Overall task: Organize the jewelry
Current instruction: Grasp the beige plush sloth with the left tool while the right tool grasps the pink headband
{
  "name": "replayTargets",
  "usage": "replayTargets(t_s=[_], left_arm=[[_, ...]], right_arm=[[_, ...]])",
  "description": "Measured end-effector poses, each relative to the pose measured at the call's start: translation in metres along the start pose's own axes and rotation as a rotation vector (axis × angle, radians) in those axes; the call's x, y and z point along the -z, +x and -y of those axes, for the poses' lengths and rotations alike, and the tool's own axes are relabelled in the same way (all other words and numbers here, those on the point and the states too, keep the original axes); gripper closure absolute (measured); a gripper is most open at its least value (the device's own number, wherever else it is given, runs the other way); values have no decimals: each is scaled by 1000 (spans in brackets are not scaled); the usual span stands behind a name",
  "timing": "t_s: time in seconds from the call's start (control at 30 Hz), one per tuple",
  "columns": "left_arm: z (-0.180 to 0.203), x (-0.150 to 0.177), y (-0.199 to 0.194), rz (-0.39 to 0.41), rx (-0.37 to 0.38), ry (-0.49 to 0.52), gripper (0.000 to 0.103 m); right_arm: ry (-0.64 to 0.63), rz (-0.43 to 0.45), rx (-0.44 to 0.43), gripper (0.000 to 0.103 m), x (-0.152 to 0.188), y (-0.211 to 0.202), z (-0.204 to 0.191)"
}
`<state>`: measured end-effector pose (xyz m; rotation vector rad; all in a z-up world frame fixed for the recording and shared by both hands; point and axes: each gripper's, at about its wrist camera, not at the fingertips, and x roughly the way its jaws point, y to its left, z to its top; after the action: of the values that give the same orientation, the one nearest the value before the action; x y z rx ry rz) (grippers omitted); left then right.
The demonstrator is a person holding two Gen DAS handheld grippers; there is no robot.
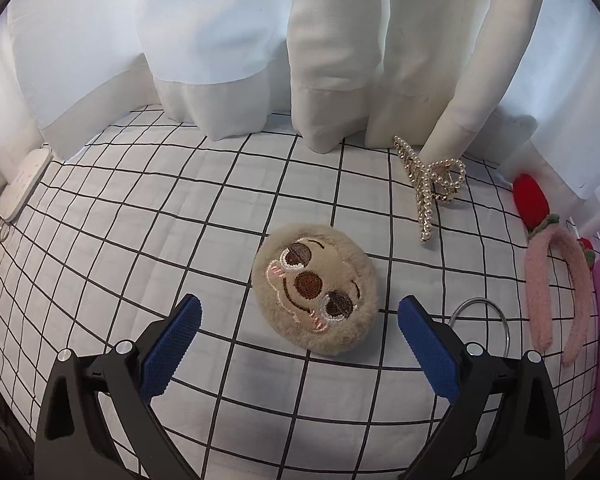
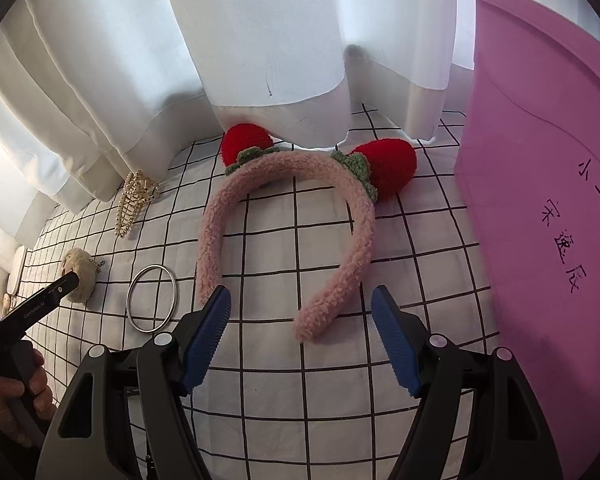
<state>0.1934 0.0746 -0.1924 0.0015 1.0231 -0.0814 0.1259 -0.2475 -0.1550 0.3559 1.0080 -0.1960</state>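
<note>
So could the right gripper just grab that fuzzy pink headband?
Probably yes: the right gripper is open, the pink headband lies right ahead with one end between the fingers, nothing blocking.

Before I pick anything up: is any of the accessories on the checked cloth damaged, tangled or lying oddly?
Nothing stands out. The plush face charm, pearl hair claw, metal bangle and pink strawberry headband lie apart and look intact. The curtain hem drapes over one strawberry's top edge.

Purple bin (image 2: 540,160) walling headband's (image 2: 340,292) right
</note>
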Motion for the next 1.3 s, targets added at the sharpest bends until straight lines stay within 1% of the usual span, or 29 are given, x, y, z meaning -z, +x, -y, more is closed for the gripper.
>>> replayTargets(t_s=[0.27, 0.5, 0.83, 1.3], left_arm=[[5, -7, 17, -16, -13, 9, 6], [6, -10, 23, -19, -16, 11, 6], [8, -10, 32, -24, -30, 10, 6], [-2, -12, 53, -56, -47, 8, 6]], right_arm=[[28, -40, 53, 33, -11, 30, 14], [49, -78, 65, 34, -17, 51, 24], [39, -91, 82, 34, -30, 66, 24], [1, -86, 129, 34, -44, 79, 15]])
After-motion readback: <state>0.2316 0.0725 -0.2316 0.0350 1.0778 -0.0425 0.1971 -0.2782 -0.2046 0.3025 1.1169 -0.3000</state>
